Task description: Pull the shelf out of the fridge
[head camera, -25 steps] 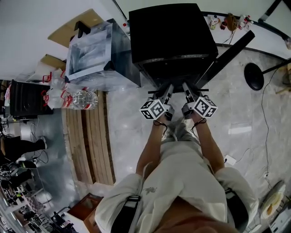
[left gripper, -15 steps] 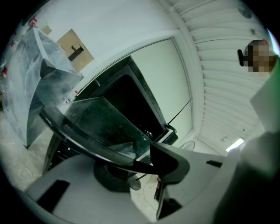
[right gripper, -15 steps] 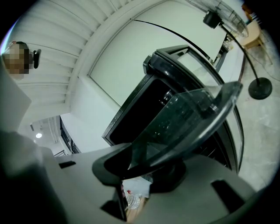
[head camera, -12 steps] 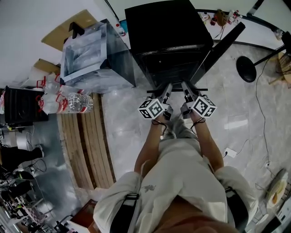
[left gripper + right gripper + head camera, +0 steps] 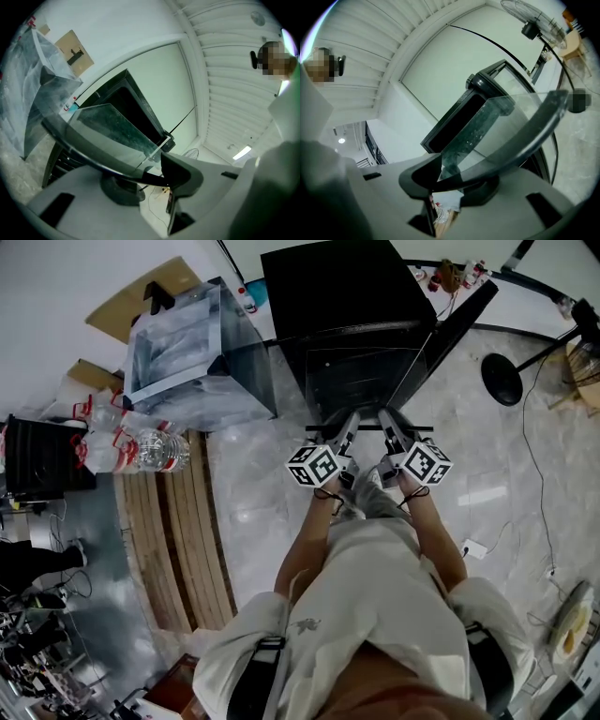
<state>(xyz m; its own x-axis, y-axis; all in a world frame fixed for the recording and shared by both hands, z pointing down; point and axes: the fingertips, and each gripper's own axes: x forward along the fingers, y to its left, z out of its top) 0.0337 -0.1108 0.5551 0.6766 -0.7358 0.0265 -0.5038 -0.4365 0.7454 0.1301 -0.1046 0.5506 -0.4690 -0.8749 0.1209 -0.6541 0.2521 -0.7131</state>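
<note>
1. Seen from above, the person stands facing a black fridge [image 5: 347,306] at their 12 o'clock. Its door [image 5: 459,329] is swung open toward 1 o'clock.
2. The glass shelf [image 5: 361,381] lies roughly level at the fridge's open front. Its dark front rim is on the person's side, and the pane runs back toward the cabinet.
3. The left gripper [image 5: 349,427] points at 12 o'clock and has hold of the rim's left part. In the left gripper view its jaws are pinched nearly together on the dark rim, with the pane [image 5: 117,129] reaching away beyond them.
4. The right gripper [image 5: 386,427] sits just beside the left one, at its 3 o'clock, and grips the rim's right part. In the right gripper view its jaws are likewise nipped tight on the rim, and the glass [image 5: 497,126] stretches off toward the fridge.
5. Both arms are held out forward, close together, with the marker cubes just behind the jaws.
6. A clear plastic box [image 5: 187,352] stands on the floor at the person's 10 o'clock, touching or just beside the fridge's left side.
7. A pack of water bottles [image 5: 141,451] lies at 9 o'clock, at the far end of a run of wooden planks [image 5: 178,531].
8. A round black stand base [image 5: 502,379] rests on the pale floor at 2 o'clock, beyond the open door.
</note>
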